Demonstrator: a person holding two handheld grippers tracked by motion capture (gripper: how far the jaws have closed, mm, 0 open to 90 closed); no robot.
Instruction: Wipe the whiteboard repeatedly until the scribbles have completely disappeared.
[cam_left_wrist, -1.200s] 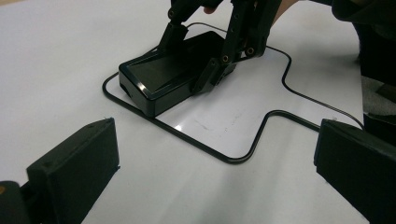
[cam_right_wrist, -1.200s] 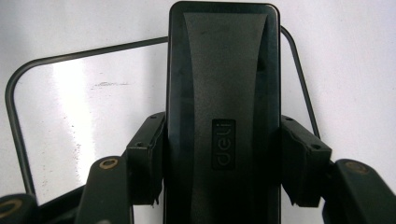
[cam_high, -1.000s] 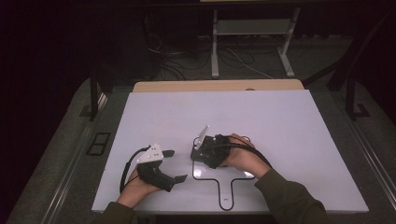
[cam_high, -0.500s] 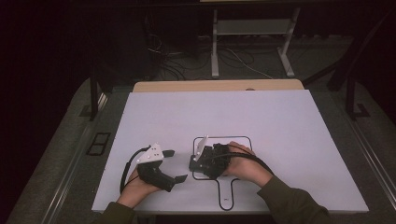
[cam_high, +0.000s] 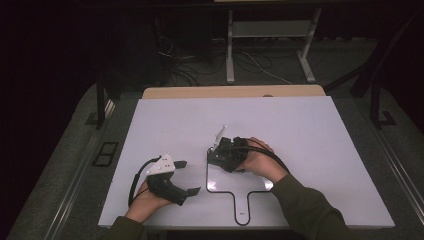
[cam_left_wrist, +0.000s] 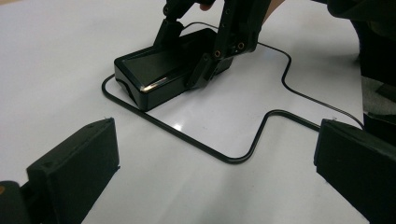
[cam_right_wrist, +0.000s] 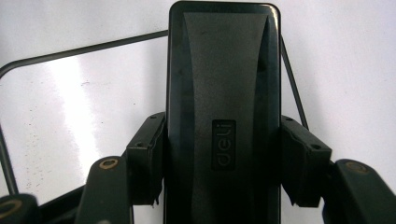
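A black oblong case (cam_right_wrist: 224, 84) marked "deli" lies flat on the white table, and my right gripper (cam_right_wrist: 224, 163) is shut on its long sides. The left gripper view puts the case (cam_left_wrist: 149, 77) on the corner of a black outline (cam_left_wrist: 243, 156) drawn on the table, with the right gripper (cam_left_wrist: 205, 60) over it. From above, the right gripper (cam_high: 220, 155) and case (cam_high: 212, 160) sit at the outline's far left corner (cam_high: 208, 175). My left gripper (cam_high: 187, 176) rests left of the outline, its jaws wide open (cam_left_wrist: 215, 172) with only bare table between them.
The outline has a paddle shape whose handle (cam_high: 242, 207) points at the near table edge. The white tabletop (cam_high: 300, 130) stretches wide beyond and to the right. A wooden strip (cam_high: 235, 92) borders the far edge, and table legs and cables stand on the dark floor behind.
The right gripper, still clamped on the case, drew slightly nearer the person and then moved away again to the outline's far left corner. The left gripper stayed in place.
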